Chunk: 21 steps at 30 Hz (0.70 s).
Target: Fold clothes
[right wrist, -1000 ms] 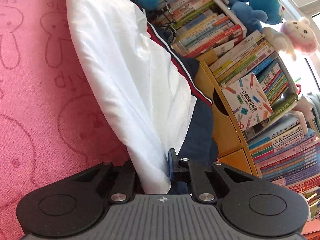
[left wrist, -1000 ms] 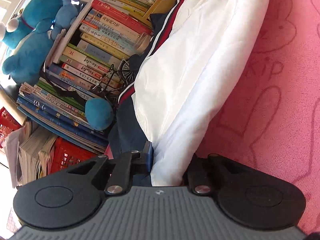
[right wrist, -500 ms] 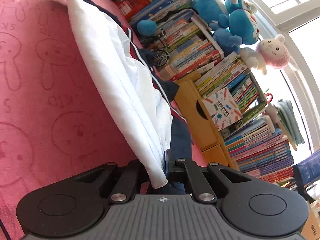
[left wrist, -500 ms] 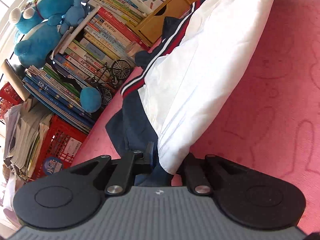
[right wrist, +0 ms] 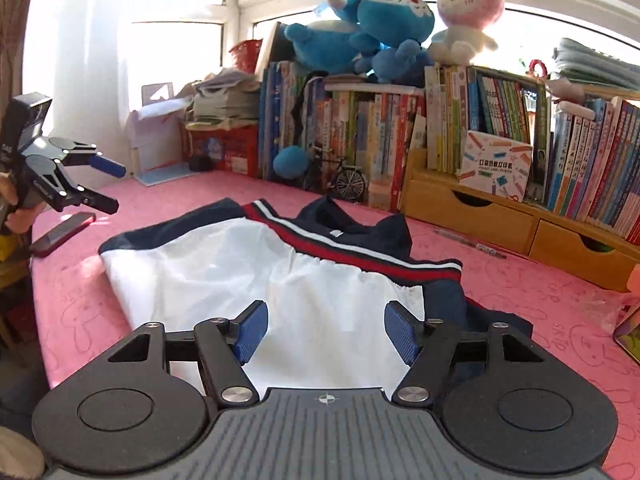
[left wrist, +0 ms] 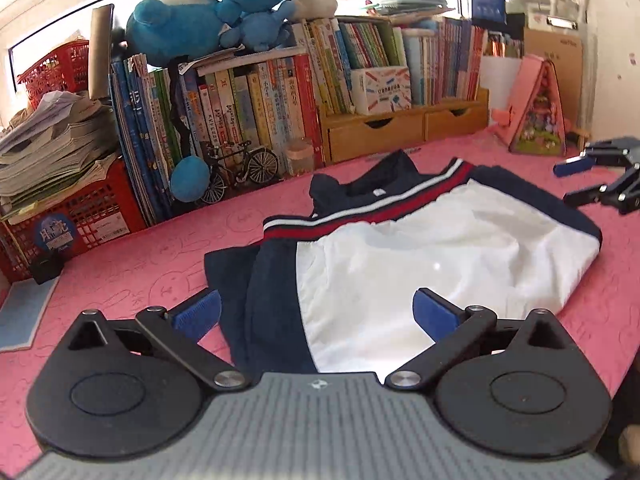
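Fold released: my left gripper and right gripper are opening, both now empty above the jacket, which lies folded flat.

Two hand-held grippers are seen. The left gripper is built of matt black plastic: two round discs, angled link arms fastened with silver screws, a grey ribbed housing with a small compass-like mark, and blue ribbed pads. The right gripper is made identically, with blue pads.
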{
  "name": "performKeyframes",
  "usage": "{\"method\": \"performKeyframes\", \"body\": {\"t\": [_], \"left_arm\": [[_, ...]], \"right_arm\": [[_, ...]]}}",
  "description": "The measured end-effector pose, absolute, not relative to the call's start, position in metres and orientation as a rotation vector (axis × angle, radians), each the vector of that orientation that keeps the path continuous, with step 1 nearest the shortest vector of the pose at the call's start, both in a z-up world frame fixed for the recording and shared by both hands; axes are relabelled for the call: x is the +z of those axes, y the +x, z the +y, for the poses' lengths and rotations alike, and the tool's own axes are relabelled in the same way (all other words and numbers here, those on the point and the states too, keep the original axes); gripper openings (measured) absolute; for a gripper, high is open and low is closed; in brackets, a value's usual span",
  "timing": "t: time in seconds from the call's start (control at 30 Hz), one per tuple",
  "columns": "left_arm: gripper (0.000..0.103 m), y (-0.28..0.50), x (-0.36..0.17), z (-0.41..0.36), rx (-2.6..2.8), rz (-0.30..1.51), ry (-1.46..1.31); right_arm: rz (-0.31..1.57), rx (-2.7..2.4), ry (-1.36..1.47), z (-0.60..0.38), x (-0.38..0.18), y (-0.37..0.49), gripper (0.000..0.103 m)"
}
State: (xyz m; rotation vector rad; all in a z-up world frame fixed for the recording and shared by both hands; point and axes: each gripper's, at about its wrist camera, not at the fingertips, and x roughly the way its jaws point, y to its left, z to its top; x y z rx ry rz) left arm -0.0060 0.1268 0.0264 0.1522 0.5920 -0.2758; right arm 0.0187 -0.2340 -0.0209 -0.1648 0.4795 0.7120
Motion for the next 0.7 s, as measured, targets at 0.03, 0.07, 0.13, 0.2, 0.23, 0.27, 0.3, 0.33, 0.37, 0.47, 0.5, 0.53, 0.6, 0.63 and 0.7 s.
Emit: {"method": "performKeyframes", "body": {"t": [0.03,0.07,0.13,0.2,0.23,0.27,0.3,0.33,0.37,0.47,0.5,0.53,0.6,0.63,0.7], "left_arm": [[0.103,0.007,0.022,0.117,-0.261,0.581,0.108],[0.103,0.021,0.018,0.108,-0.247,0.57,0.064],[0.103,0.047,-0.003,0.085,-0.15,0.629,0.102],[0.103,0.071,-0.028,0.065,-0.046,0.719,0.173],[0.103,0.078,-0.041,0.063,-0.012,0.765,0.19],[0.103,0.08,-0.049,0.065,0.0,0.78,0.181],[0.103,0.08,-0.052,0.07,-0.002,0.779,0.151],[0.103,0.079,-0.053,0.077,-0.004,0.778,0.114],[0.103,0.079,-0.055,0.083,-0.009,0.781,0.078],[0.103,0.079,-0.059,0.094,-0.022,0.773,0.019],[0.103,0.077,-0.06,0.094,-0.021,0.758,0.021],[0.103,0.075,-0.061,0.094,-0.02,0.744,0.026],[0.103,0.073,-0.062,0.094,-0.019,0.724,0.029],[0.103,0.073,-0.062,0.095,-0.021,0.724,0.023],[0.103,0.074,-0.062,0.096,-0.024,0.723,0.02]], "right_arm": [[0.498,0.699,-0.144,-0.217,-0.027,0.033,0.035],[0.526,0.674,-0.13,-0.195,-0.036,0.049,0.03],[0.589,0.621,-0.119,-0.162,-0.054,0.079,0.026],[0.655,0.566,-0.118,-0.137,-0.075,0.104,0.026],[0.676,0.542,-0.12,-0.128,-0.083,0.113,0.026],[0.684,0.521,-0.125,-0.123,-0.09,0.118,0.026],[0.691,0.501,-0.13,-0.118,-0.097,0.124,0.025],[0.698,0.486,-0.125,-0.116,-0.1,0.128,0.024],[0.704,0.477,-0.11,-0.116,-0.1,0.13,0.024],[0.726,0.449,-0.071,-0.115,-0.098,0.137,0.022],[0.724,0.443,-0.076,-0.113,-0.098,0.14,0.022],[0.719,0.441,-0.087,-0.111,-0.098,0.141,0.022],[0.694,0.442,-0.12,-0.106,-0.1,0.142,0.022],[0.68,0.442,-0.129,-0.105,-0.101,0.142,0.022],[0.662,0.436,-0.12,-0.106,-0.102,0.141,0.022]]}}
